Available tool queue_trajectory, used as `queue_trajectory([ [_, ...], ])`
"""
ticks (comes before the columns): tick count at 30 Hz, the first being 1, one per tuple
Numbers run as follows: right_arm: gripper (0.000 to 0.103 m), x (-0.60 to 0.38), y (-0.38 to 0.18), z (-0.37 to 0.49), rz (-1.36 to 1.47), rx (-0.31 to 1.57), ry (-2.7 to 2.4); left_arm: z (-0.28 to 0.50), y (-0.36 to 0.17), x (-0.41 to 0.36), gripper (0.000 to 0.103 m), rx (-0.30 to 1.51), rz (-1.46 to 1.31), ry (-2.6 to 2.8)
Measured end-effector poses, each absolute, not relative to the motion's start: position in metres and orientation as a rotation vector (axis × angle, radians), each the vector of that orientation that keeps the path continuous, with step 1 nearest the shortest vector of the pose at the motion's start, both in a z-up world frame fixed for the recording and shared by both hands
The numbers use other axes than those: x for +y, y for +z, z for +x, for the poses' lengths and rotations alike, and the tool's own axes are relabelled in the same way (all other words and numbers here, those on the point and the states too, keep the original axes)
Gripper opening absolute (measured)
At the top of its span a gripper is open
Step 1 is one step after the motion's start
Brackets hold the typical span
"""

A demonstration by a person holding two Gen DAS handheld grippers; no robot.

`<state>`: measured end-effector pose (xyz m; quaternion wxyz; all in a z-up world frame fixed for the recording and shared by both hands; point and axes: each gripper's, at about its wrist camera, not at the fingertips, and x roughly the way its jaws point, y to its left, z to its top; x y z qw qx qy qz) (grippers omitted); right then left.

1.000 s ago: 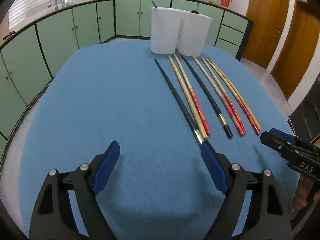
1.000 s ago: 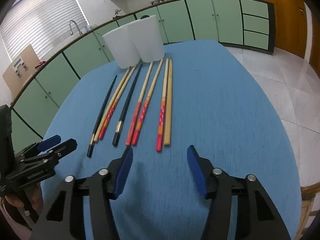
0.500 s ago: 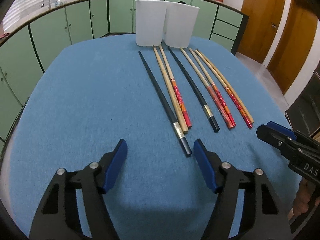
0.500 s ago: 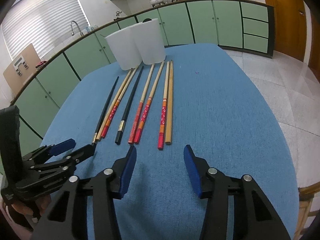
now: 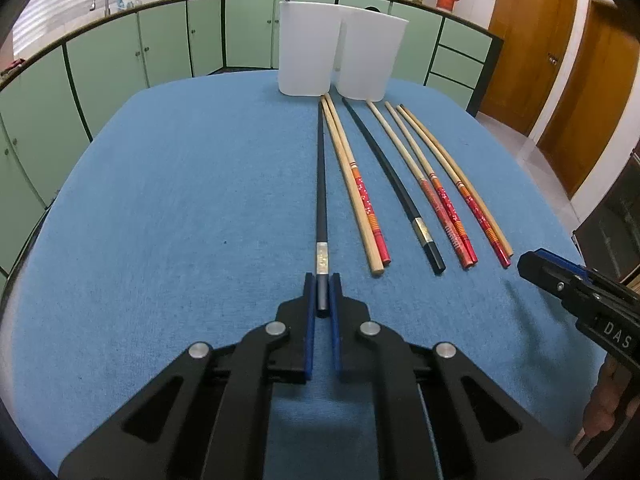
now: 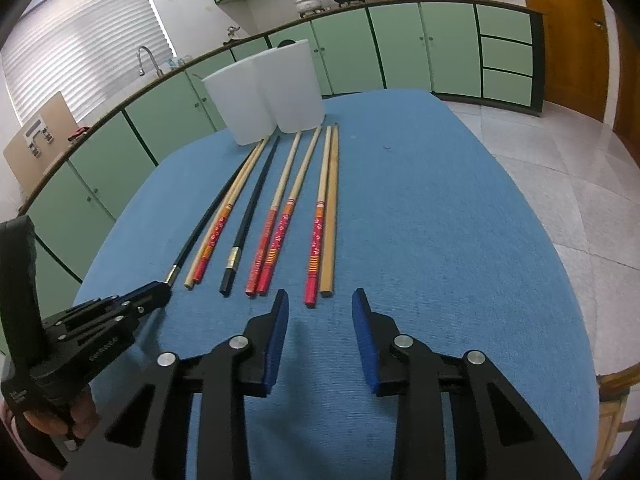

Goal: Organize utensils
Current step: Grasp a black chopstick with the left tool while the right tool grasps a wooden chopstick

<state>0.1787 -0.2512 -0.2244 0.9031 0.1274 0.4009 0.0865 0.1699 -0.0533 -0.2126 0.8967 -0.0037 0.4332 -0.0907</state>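
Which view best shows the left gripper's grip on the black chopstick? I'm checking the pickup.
Left wrist: the left gripper clamps the black chopstick end. Right wrist shows it side-on, grip hidden.

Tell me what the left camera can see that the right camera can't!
Only the left wrist view shows the left tongs from above, shut on the end of the outer black chopstick, plus two brown doors.

Only the right wrist view shows the right tongs from above, closing with nothing between them, a window blind, and tiled floor.

Both show the blue table, two white cups and the row of chopsticks, including the second black chopstick.
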Motion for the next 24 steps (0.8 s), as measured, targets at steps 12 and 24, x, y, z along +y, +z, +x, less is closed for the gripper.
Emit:
queue_trajectory([
  [12, 0.027, -0.251, -0.232, 0.187, 0.233, 0.837, 0.161, 0.176, -0.21, -0.038, 0.006, 0.887, -0.019, -0.106],
  [24, 0.02, -0.248, -0.229, 0.194, 0.257, 0.838, 0.193, 0.176, -0.21, -0.038, 0.008, 0.891, -0.013, -0.113],
])
